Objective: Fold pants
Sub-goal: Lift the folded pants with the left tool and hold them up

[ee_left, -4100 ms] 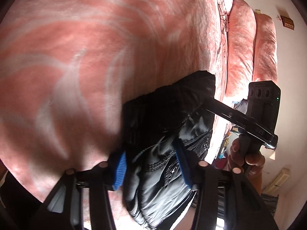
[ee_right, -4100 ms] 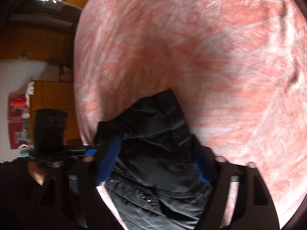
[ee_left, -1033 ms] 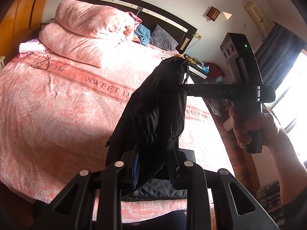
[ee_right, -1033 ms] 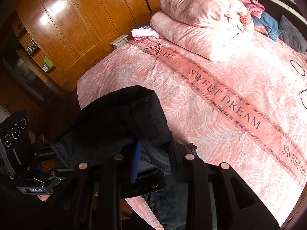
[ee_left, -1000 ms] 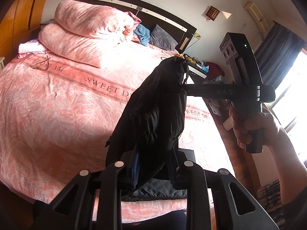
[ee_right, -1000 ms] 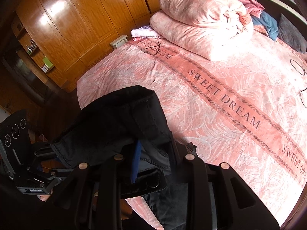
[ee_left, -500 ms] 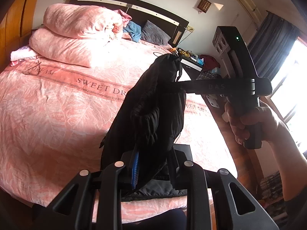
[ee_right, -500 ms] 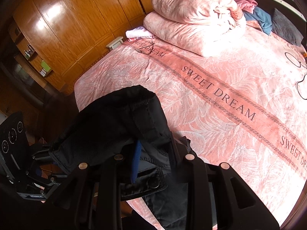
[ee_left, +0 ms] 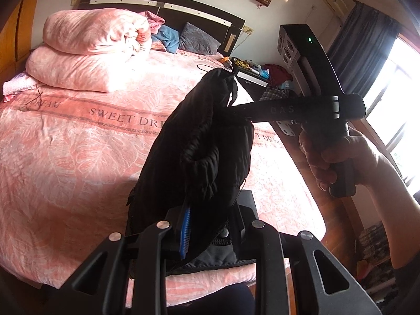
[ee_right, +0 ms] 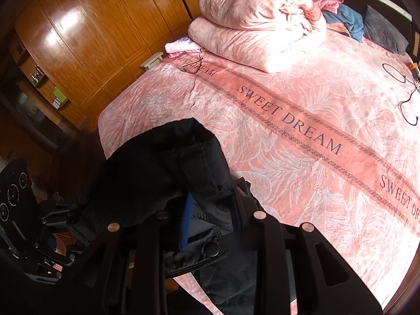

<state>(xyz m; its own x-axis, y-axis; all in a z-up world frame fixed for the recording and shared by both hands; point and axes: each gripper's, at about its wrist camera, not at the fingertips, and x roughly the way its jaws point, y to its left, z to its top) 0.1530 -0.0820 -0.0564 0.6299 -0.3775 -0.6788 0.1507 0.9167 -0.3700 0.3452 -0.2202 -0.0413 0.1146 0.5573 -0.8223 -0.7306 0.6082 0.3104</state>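
left gripper point(ee_left: 207, 225) clamped, right gripper point(ee_right: 210, 218) clamped, raised

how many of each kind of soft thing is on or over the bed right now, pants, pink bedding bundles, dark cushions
black pants, shut in both tongs (left tongs, right tongs): 1
pink bedding bundles, upper and lower, stacked: 2
dark cushion by the headboard: 1
total: 4

My left gripper point(ee_left: 210, 225) pinches the black pants point(ee_left: 199, 155), bunched between its fingers point(ee_left: 185, 229). The right gripper point(ee_left: 236, 110), held in a hand point(ee_left: 338, 155), clamps the far end above the pink bedspread point(ee_left: 78, 152).
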